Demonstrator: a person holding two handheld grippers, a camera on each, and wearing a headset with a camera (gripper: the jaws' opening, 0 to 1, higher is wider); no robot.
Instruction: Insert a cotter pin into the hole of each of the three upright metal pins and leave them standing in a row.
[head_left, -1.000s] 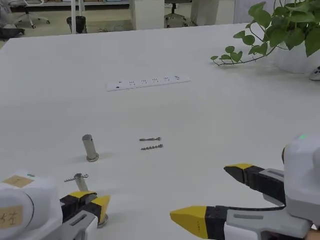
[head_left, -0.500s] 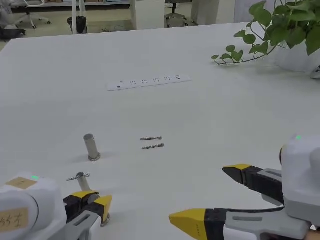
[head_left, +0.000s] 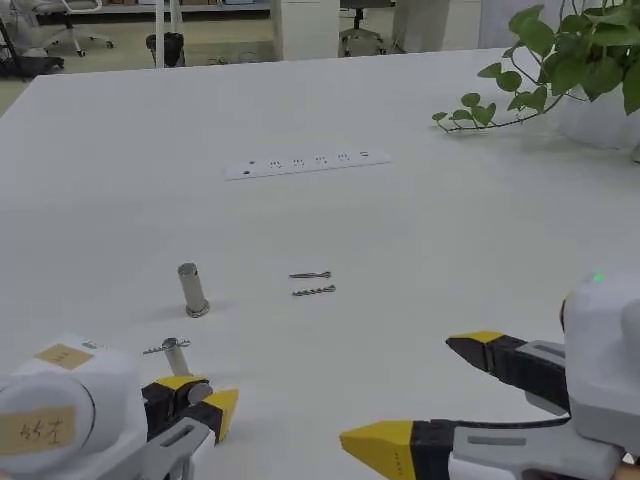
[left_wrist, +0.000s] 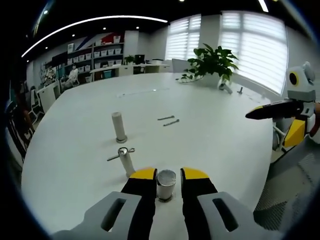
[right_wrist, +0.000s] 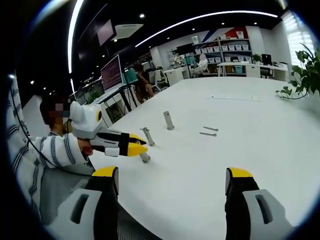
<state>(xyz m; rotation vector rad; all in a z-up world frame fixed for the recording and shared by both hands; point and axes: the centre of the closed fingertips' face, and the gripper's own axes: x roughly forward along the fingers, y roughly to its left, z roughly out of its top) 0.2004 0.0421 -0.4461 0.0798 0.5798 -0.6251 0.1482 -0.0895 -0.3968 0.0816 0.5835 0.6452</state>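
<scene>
Worktop (head_left: 450, 230): the right tool (head_left: 397, 388) gapes wide, empty. The left tool (left_wrist: 169, 175) has its jaws closely flanking a pin (left_wrist: 166, 184); whether they grip it is unclear. At its 11 o'clock stands a cottered pin (head_left: 176, 355), beyond that a bare pin (head_left: 192, 290), with two cotters (head_left: 314, 291) at the bare pin's 3 o'clock.

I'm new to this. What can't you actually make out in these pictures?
Nearest metal pin, left gripper view: the jaws of the left gripper cover its sides, so its hole and any contact cannot be told.
Loose cotter pins, head view: too small for detail.
Right gripper, head view: body cut off by the bottom and right edges.
</scene>
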